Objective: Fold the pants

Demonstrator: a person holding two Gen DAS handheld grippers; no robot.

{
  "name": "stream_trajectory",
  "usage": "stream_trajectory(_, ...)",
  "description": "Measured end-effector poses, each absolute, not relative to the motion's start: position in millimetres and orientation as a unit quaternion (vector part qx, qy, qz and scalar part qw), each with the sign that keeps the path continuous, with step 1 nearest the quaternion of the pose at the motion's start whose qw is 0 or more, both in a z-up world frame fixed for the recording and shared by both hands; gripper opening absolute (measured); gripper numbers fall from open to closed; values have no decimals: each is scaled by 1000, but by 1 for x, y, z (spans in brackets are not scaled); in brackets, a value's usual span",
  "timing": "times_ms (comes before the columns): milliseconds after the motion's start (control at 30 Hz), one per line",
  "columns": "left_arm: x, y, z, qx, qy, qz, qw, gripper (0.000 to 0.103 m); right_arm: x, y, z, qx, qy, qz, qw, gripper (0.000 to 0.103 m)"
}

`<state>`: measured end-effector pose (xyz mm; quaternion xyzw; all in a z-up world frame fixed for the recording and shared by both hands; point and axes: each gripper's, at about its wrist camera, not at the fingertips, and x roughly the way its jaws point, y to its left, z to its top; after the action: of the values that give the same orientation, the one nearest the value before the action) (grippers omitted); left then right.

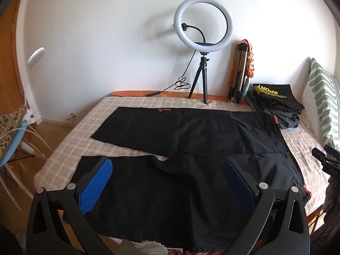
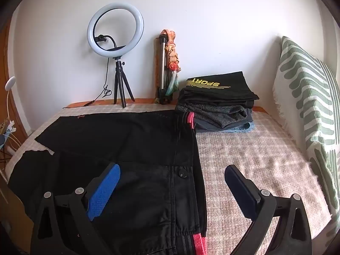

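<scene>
Black pants lie spread flat on the bed, legs pointing left, waistband with red trim at the right. The near leg is rumpled at its hem. My left gripper is open and empty, hovering over the near leg. My right gripper is open and empty over the waist, its jaws straddling the waistband edge near the black button. The right gripper also shows at the right edge of the left wrist view.
The bed has a pale checked cover. A stack of folded clothes sits at the back right. A ring light on a tripod and a folded tripod stand by the wall. A striped pillow lies right.
</scene>
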<state>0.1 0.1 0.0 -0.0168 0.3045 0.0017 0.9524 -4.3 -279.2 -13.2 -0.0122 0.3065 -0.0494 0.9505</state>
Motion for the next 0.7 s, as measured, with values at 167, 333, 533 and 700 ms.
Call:
stream_trajectory(167, 2, 9, 0, -31, 306, -5, 952, 103, -7, -285, -17, -24, 304, -56, 951, 100)
stream_trajectory(333, 5, 7, -3, -16, 301, 7, 954, 103, -4, -276, -8, -22, 305, -60, 950, 100)
stream_trajectory(533, 1, 5, 7, -18, 292, 13, 956, 103, -6, -278, -9, -26, 300, -57, 952, 100)
stream_trajectory(700, 0, 6, 8, -15, 286, 13, 958, 103, -7, -277, -8, -27, 299, -58, 952, 100)
